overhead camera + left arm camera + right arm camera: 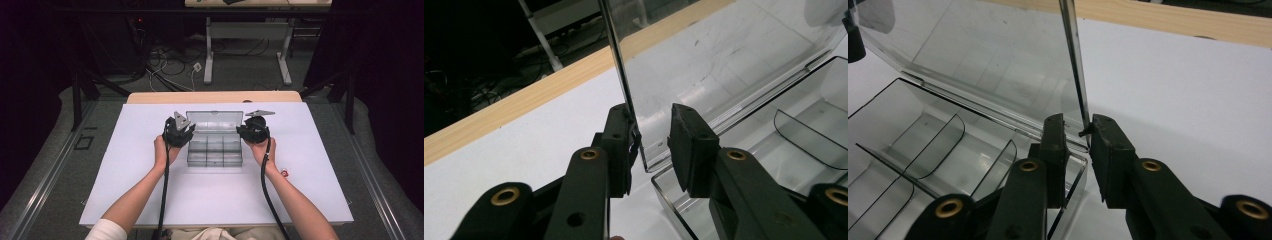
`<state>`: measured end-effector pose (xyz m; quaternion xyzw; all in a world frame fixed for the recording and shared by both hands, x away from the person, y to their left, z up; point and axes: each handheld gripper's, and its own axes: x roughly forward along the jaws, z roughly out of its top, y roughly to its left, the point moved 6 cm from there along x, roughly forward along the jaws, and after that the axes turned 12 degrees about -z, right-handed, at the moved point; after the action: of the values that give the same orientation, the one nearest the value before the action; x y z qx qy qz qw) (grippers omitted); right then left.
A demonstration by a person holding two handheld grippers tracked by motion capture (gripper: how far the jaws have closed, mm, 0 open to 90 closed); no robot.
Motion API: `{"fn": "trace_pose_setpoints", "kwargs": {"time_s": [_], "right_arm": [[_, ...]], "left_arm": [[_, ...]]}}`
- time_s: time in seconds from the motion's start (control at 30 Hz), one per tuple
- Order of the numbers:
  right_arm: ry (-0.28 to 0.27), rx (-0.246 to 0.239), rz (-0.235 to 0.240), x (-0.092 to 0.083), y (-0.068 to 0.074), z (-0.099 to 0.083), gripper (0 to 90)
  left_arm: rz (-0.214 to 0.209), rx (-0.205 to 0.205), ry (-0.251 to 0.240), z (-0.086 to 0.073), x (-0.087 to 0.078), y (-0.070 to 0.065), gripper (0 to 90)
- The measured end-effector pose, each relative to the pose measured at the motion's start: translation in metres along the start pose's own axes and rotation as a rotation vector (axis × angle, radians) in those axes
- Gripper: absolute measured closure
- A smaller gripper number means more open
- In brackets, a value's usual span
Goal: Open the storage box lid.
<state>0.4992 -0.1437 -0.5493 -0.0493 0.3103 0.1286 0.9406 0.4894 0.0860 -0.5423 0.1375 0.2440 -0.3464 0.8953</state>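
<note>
Forearms come in from the bottom of the high view, a white sleeve on the left one, each hand holding a black gripper with a trailing cable.

The white table (150, 200) top is smooth and matte, with a small red mark (284, 173) near the right wrist; no writing on it can be read.

At the middle of the table sits the clear plastic box (215, 152), its base split by curved dividers into small compartments, its flat lid (214, 121) standing up at the far side.

The left gripper (651, 137) straddles the lid's left edge, jaws narrowed around it; whether both pads press is unclear. The right gripper (1077, 136) is clenched on the lid's right edge.

Beyond the white top runs a pale wooden strip (215, 97), then grey floor with loose cables.
</note>
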Motion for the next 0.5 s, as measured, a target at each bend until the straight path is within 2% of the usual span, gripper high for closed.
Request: {"fn": "trace_pose_setpoints", "kwargs": {"time_s": [0.23,0.5], "right_arm": [[0.018,-0.008,-0.015,0.0059,0.0006,-0.0021,76.8],[0.025,-0.021,-0.037,0.0077,0.0014,-0.0007,75.1]], "left_arm": [[0.011,0.015,0.046,-0.0041,0.006,0.0018,69.1],[0.038,0.006,0.054,-0.0049,0.007,0.0022,65.6]]}}
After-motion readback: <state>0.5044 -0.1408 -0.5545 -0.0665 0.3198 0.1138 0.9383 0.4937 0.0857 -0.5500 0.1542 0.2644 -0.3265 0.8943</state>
